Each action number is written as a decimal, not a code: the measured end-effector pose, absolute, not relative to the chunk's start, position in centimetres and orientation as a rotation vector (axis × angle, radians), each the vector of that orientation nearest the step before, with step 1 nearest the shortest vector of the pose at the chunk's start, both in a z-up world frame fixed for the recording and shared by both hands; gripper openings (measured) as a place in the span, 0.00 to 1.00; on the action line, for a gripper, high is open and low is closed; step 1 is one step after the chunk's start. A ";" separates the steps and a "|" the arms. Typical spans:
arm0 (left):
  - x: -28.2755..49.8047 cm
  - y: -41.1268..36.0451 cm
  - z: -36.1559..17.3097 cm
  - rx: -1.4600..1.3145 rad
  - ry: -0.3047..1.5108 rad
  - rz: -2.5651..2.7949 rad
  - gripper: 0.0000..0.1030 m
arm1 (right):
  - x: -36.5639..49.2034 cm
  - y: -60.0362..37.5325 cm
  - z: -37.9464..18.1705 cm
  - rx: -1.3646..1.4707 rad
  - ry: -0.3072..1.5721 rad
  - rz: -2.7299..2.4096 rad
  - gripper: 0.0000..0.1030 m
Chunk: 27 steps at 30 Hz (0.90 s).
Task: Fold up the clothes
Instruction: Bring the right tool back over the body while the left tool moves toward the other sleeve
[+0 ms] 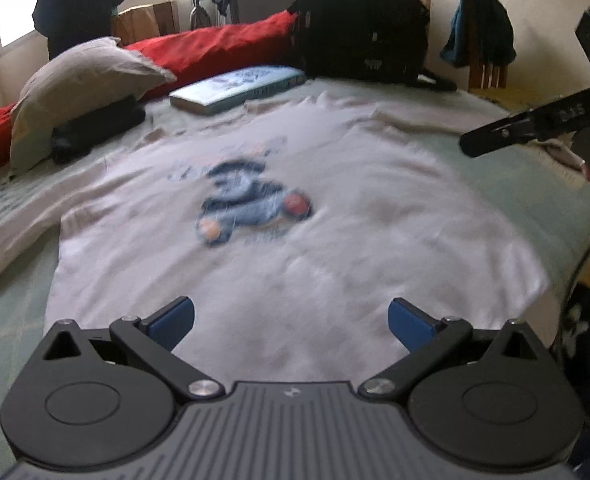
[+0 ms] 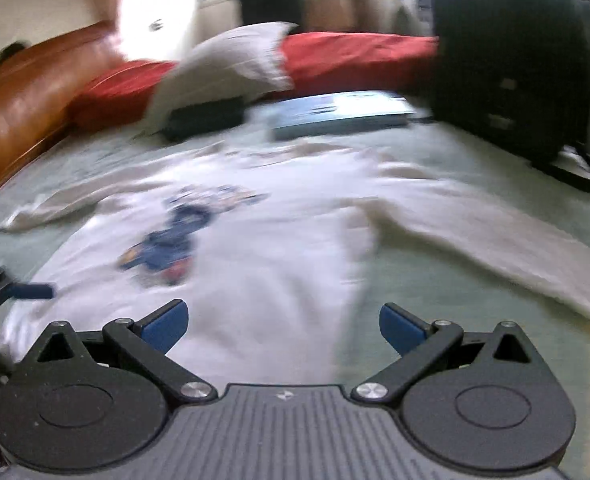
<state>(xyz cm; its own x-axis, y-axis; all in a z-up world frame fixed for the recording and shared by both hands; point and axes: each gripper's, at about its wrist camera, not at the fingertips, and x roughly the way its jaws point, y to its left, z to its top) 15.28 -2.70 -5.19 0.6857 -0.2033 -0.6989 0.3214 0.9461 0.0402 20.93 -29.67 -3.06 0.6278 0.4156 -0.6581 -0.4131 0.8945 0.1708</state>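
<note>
The left gripper (image 1: 291, 320) hangs with its blue pads spread wide and nothing between them, just over the near hem of a white T-shirt (image 1: 295, 208); the right gripper (image 2: 283, 324) is likewise fully spread and empty, poised above the shirt's right edge where cloth gives way to the pale green bed cover (image 2: 435, 280). The shirt lies flat and face up on the bed, its blue cartoon print (image 1: 251, 204) near the middle, one sleeve (image 2: 495, 240) stretched toward the right and the other (image 2: 55, 204) toward the left; both views are blurred, so fine creases cannot be judged. Further off sit a book (image 1: 239, 88), a grey pillow (image 1: 83, 84), a red cushion (image 1: 215, 48) and a black backpack (image 1: 359, 20), all beyond the collar and apart from the shirt. By my reading the garment is spread but no fold is made yet; the step in hand is the approach to the first grasp. The next move likely calls for each gripper to drop to the fabric, pinch a single layer at hem or sleeve without catching the cover, then carry it across evenly.
</note>
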 end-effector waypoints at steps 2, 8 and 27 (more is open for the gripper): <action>14.9 -2.0 -6.3 0.142 0.802 -0.294 0.99 | 20.6 -27.7 -4.2 0.002 0.783 0.502 1.00; 12.2 0.0 -7.0 0.070 0.797 -0.315 0.99 | 18.6 -25.2 -8.4 0.016 0.848 0.487 1.00; 17.7 10.5 -2.4 0.070 0.681 -0.159 0.99 | 16.4 -24.0 -7.9 0.010 0.817 0.380 1.00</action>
